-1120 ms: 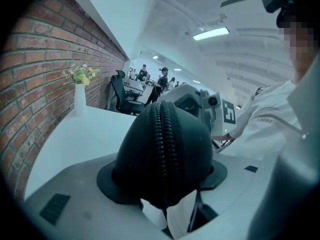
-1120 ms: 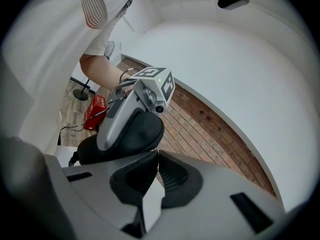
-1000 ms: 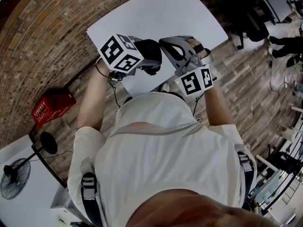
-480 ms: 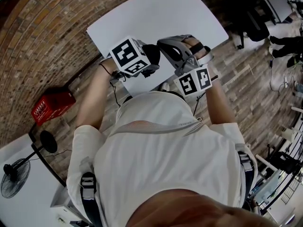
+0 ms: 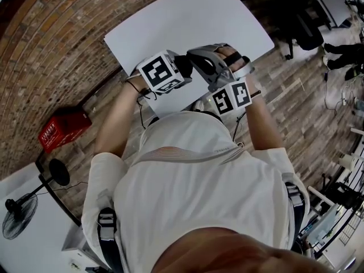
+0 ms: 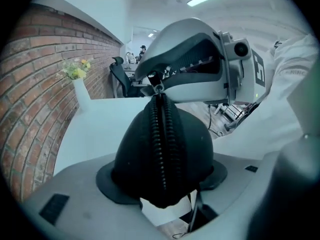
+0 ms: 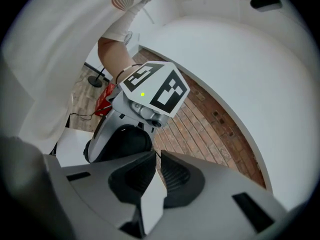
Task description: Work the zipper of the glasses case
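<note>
Glasses case (image 6: 161,134) clamped in left gripper (image 6: 162,181)

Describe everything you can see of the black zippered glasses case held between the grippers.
The black, dome-ended, fabric-looking glasses case stands end-on in the left gripper view. A coiled black zipper, shut where visible, runs up its middle. The left gripper clamps its sides between its fingers; the right gripper pinches the small zipper pull at the top.

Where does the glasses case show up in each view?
Head view: glasses case upper centre, mostly hidden.
Left gripper view: centre, between the fingers.
Right gripper view: left of centre, black.
Shared landmark: the white table.
</note>
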